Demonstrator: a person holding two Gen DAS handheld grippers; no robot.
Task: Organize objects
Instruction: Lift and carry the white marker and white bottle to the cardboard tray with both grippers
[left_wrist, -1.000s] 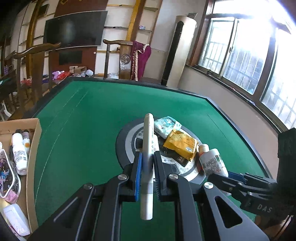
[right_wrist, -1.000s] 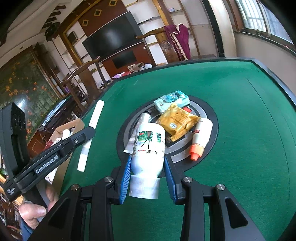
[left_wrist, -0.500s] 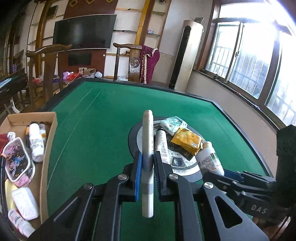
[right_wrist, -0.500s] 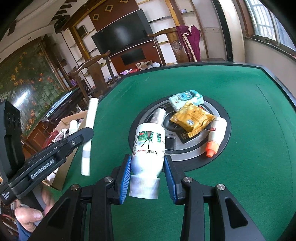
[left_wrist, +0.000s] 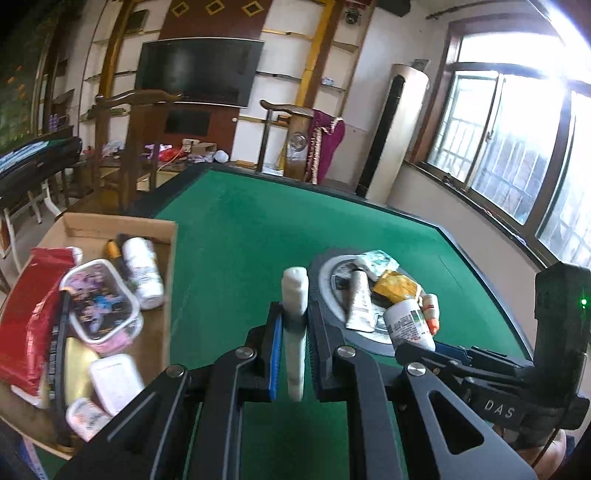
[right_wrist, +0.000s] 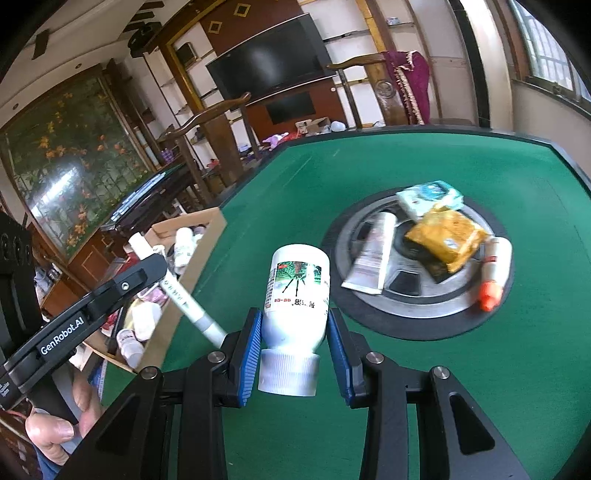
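Objects on green table, wall television

Window glare, blurred fisheye edges

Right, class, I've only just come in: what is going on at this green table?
A person is sorting toiletries with two hand-held grippers. The left gripper clamps a slim white tube; the right gripper holds a white bottle. A cardboard box already holds several items; a few remain on the round centre plate.
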